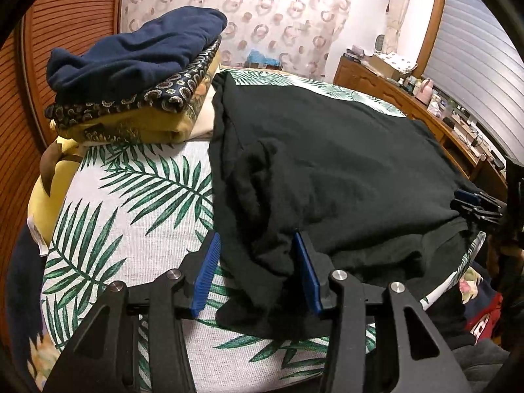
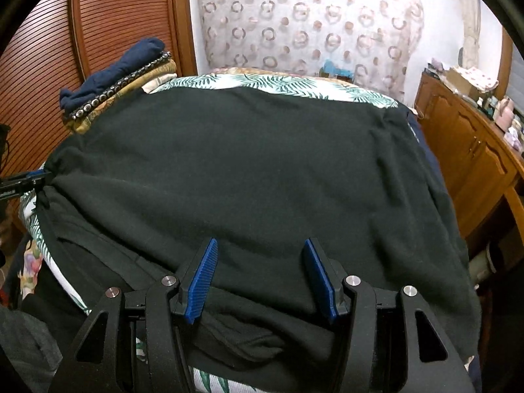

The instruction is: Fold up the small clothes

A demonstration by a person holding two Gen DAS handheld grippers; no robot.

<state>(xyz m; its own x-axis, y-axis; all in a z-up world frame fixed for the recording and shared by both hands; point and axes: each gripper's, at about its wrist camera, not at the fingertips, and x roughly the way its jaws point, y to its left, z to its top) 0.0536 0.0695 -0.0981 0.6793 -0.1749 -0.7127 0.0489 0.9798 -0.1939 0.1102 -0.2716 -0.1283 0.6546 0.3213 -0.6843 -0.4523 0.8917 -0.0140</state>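
Observation:
A large dark green garment (image 1: 327,163) (image 2: 249,163) lies spread over the leaf-print bed cover (image 1: 131,203), with its near edge folded over. My left gripper (image 1: 256,273) straddles a loose bunched fold at the garment's left edge. Its blue pads (image 1: 206,278) stand apart, and cover shows between the left pad and the cloth. In the right wrist view the left gripper (image 2: 34,177) sits at the garment's left corner. My right gripper (image 2: 262,280) hovers over the near folded edge with its jaws wide and nothing pinched. It also shows at the garment's right edge (image 1: 475,204).
A stack of folded clothes (image 1: 131,75) (image 2: 118,78), navy on top of patterned and yellow pieces, sits at the bed's far left by a slatted wooden door (image 2: 108,23). A wooden sideboard (image 2: 471,150) with small items runs along the right. More fabric lies below the bed's near edge.

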